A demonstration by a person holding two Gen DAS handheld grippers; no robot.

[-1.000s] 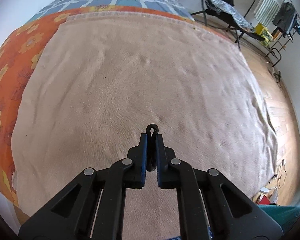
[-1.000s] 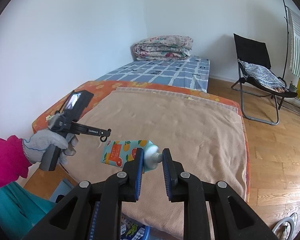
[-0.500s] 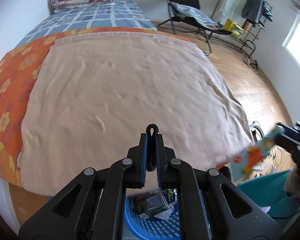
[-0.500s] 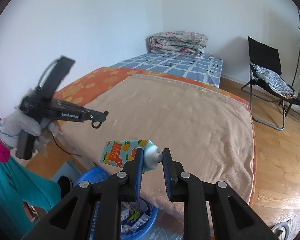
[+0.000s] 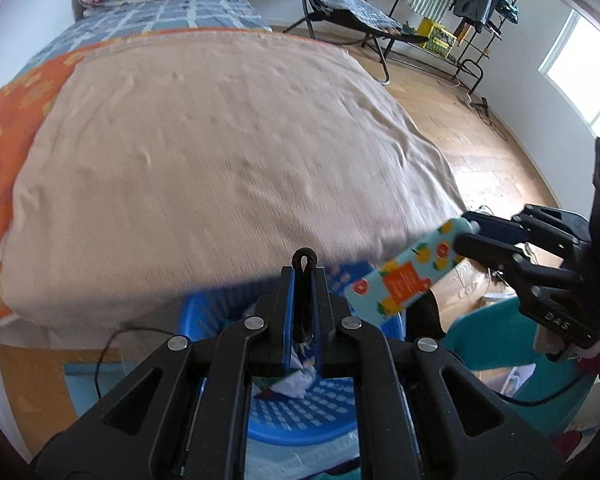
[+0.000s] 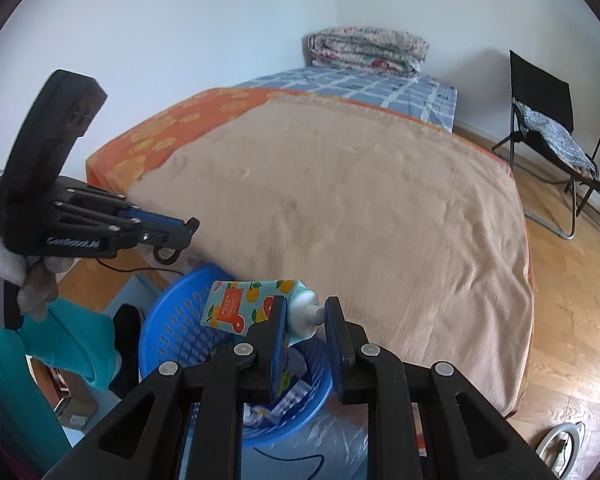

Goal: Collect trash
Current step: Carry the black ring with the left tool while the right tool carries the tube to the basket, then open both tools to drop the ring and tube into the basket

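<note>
— Right gripper [image 6: 305,314], lower centre: clamped on orange-printed turquoise squeeze tube [image 6: 256,306] above blue perforated plastic basket [image 6: 172,320]. Left gripper [image 5: 304,280]: closed, empty.
— Could miss; tube's free end overhangs basket rim, toward left of frame.

Each camera rides a handheld gripper, looking steeply down along its fingers. The left view faces across the bed [image 5: 220,152] toward the window side; the right faces the corner wall. Both share the bed and the blue basket [image 6: 172,320] close below.
</note>
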